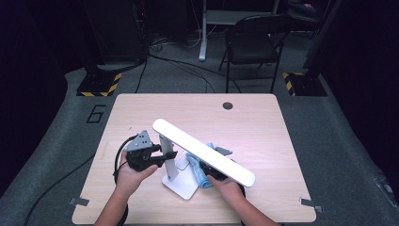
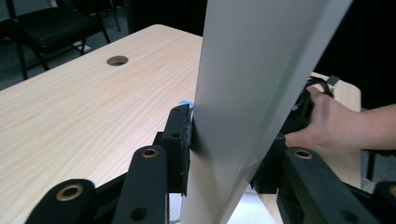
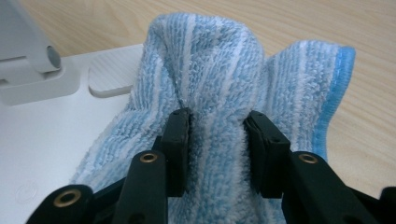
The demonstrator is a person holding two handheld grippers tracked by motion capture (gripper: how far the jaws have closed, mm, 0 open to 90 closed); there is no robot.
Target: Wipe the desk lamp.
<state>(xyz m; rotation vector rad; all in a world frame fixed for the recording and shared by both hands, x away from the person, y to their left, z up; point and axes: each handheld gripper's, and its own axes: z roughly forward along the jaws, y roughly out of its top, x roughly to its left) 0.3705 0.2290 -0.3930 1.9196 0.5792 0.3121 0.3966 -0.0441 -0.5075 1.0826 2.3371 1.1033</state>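
On the wooden surface stood a white desk lamp, its flat base near the front edge and its long light bar slanting from upper left to lower right in the high view. The left gripper came at the lamp's upright post from the left, and in the left gripper view its fingers were clamped against both sides of the pale grey metal, holding it. The right gripper sat on the other side of the post, partly under the light bar, with the person's right hand around it. Its fingers were pinched on a fold of a blue-and-white striped cloth, which bunched up between them. The cloth lay partly on the lamp's white base and partly on the surface, just beside the foot of the post.
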